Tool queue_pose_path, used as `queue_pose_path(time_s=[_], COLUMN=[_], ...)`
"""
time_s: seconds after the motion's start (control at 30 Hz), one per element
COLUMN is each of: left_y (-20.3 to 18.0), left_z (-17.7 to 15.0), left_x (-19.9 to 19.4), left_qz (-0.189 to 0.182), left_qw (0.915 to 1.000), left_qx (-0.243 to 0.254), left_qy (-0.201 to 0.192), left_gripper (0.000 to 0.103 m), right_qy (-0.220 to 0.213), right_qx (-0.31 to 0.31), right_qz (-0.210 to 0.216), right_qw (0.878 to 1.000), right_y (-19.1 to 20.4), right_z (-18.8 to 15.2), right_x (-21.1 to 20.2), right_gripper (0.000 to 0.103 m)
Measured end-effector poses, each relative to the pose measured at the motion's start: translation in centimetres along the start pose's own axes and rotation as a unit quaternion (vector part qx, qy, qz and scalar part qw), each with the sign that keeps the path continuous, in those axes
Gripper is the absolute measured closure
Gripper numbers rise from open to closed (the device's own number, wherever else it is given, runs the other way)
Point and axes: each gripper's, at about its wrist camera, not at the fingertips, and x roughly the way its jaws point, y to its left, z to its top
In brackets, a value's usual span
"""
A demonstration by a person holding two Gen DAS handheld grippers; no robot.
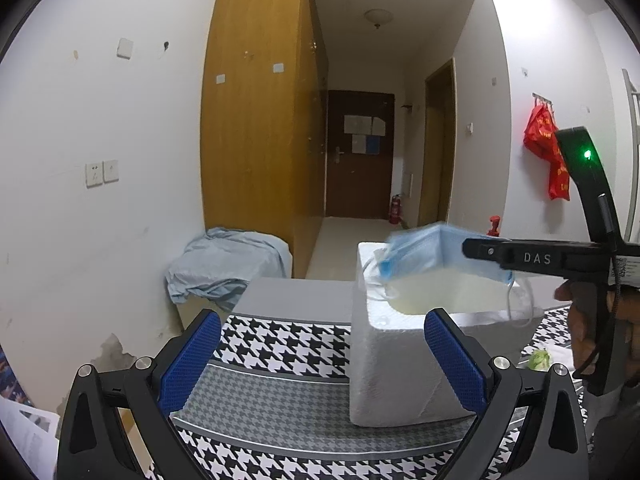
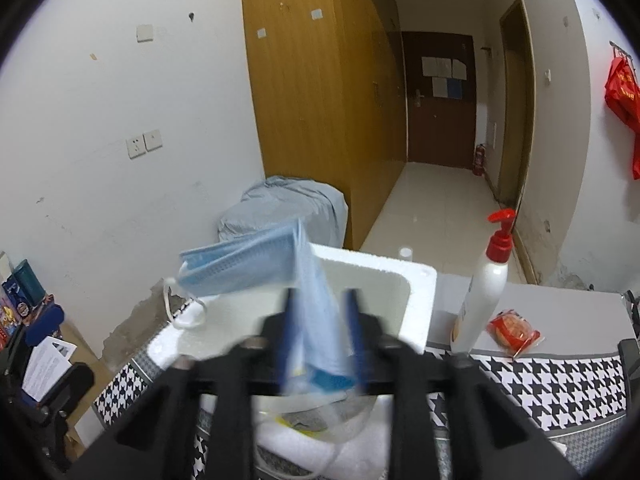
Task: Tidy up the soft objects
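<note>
Right gripper (image 2: 318,336) is out over the open white foam box (image 1: 372,344), jaws parted about halfway. A pale blue pleated disposable face mask (image 2: 256,264) hangs between the blue pads (image 2: 354,336), draped forward and to the left of the claw over the box mouth. The shot is motion-blurred, so I can't tell whether the pads actually pinch it; there's daylight between mask and right pad. White ear loops (image 2: 188,316) dangle off the mask's left end, just above the box rim.

Left gripper (image 1: 322,364) sits low w/ its blue-padded fingers (image 1: 188,364) spread wide, nothing in them. The foam box stands right ahead of it, overlapping its right finger in the view. Under it: black-and-white houndstooth tablecloth (image 1: 280,336).

From the left wrist cam, the right tool's black arm marked "DAS" (image 1: 532,258) reaches in from the right, level w/ the box top, mask bunched at its tip (a hand (image 1: 580,320) grips the handle behind).

To the right of the right claw: white pump bottle with red nozzle (image 2: 486,292), and a small red-wrapped snack packet (image 2: 514,332) beside its base.
</note>
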Motion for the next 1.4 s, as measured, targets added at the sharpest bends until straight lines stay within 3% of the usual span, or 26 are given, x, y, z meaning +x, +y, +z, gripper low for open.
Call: queue_pose_path(time_s=[0.03,0.07,0.3,0.4,0.7,1.1,1.4], left_y=[0.1,0.2,0.4,0.4,0.0,-0.5,-1.3], left_z=[0.0,0.0,-0.2,-0.3,-0.3,-0.1,-0.1], left_x=[0.2,0.3,0.5,0.4,0.1,-0.5,-1.3], left_qz=[0.0,0.0,0.003,0.003,0.0,0.003,0.006], left_qw=[1.0,1.0,1.0,1.0,1.0,1.0,1.0], left_qx=[-0.002,-0.003,-0.005,-0.003,0.0,0.002,0.004], left_qy=[0.002,0.004,0.007,0.007,0.007,0.003,-0.002], left_gripper=[0.001,0.001,0.001,0.001,0.001,0.001,0.001], right_qy=[0.001,0.002,-0.015,-0.022,-0.014,-0.022,-0.043], right_qx=[0.001,0.003,0.003,0.013,0.022,0.009,-0.003], right_qz=[0.003,0.003,-0.016,-0.048,-0.01,-0.008,-0.009], right_qw=[1.0,1.0,1.0,0.999,1.0,1.0,0.999], right_y=[0.0,0.0,-0.2,-0.9,-1.1,-0.8,-0.5], right_z=[-0.1,-0.2,-0.2,0.1,0.0,-0.6,-1.5], right_x=[0.1,0.1,-1.1,-1.5,-1.9,-3.5,-5.6], right_gripper=[0.036,0.034,0.026,0.025,0.022,0.02,0.007])
